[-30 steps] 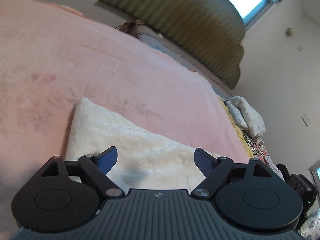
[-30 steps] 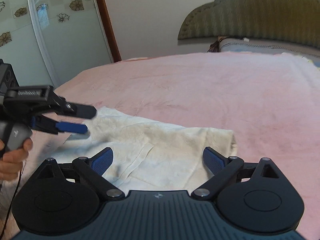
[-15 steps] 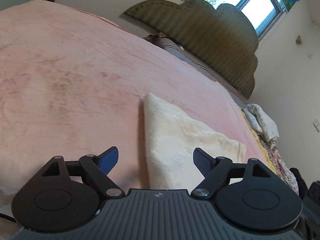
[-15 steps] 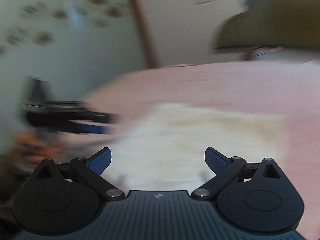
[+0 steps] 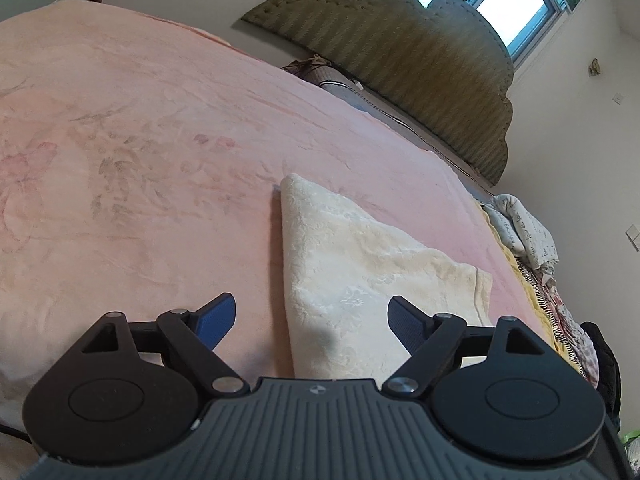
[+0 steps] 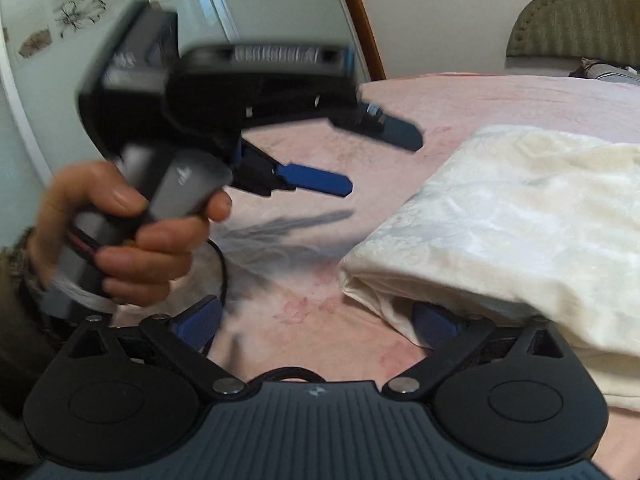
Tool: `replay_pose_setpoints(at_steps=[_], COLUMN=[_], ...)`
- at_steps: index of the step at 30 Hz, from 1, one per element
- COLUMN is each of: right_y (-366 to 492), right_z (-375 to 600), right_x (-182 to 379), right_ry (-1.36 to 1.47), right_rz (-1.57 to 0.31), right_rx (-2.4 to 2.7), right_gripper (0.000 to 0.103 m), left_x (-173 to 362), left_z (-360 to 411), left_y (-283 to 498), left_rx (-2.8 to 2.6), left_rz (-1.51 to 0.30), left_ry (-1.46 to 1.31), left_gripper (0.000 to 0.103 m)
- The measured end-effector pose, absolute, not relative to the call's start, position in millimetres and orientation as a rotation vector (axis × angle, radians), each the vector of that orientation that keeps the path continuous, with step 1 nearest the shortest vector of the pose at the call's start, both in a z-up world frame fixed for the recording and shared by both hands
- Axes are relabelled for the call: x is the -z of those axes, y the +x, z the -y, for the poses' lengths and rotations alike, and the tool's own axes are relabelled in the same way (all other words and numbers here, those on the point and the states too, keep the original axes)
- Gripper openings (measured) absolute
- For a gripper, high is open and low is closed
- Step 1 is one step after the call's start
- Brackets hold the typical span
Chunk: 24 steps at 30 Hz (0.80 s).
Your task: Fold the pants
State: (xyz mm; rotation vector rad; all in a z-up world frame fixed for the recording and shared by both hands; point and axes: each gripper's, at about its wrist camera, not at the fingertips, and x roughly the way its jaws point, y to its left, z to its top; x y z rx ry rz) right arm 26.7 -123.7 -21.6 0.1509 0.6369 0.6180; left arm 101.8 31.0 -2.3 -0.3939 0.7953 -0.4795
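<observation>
Pants point(image 5: 360, 276), cream, folded into a thick stack, lie on the pink bed cover point(image 5: 140, 152).

Left wrist view: left claw point(image 5: 310, 318) spread wide, empty, just above the stack's near edge; left pad over bare cover, right pad over cloth. Green headboard point(image 5: 420, 84) and window point(image 5: 508, 0) beyond.

Right wrist view: person's hand point(image 6: 128, 228) grips the left claw point(image 6: 384, 160), blurred, pads apart, off to the left of the pants point(image 6: 520, 216). Right claw point(image 6: 316, 322) spread wide; its right pad sits under the stack's near corner, left pad over bare cover.
</observation>
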Motion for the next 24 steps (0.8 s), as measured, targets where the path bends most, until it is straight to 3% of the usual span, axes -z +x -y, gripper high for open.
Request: replay_pose_setpoints(at_steps=[6, 8, 13, 18, 20, 24], right_y=[16, 10, -2, 30, 43, 26], right_z=[100, 116, 192, 263, 271, 269], right_x=[15, 0, -52, -30, -7, -16], right_ry=[-0.132, -0.077, 0.072, 0.171, 0.166, 0.118], right_rz=[-0.666, -0.692, -0.524, -0.621, -0.727, -0.662], right_rx=[-0.717, -0.832, -0.678, -0.274, -0.275, -0.322], right_gripper=[0.103, 0.102, 0.102, 0.102, 0.102, 0.102], left_x=[-9, -11, -14, -4, 15, 15], left_z=[-20, -14, 12, 58, 76, 61], left_y=[102, 101, 101, 96, 100, 103], left_rx=[0.486, 0.485, 0.527, 0.653, 0.638, 0.632], left_rz=[-0.755, -0.735, -0.689, -0.686, -0.752, -0.719], left_ry=[-0.317, -0.271, -0.175, 0.03, 0.132, 0.064], left_gripper=[0.085, 0.085, 0.085, 0.091, 0.086, 0.086])
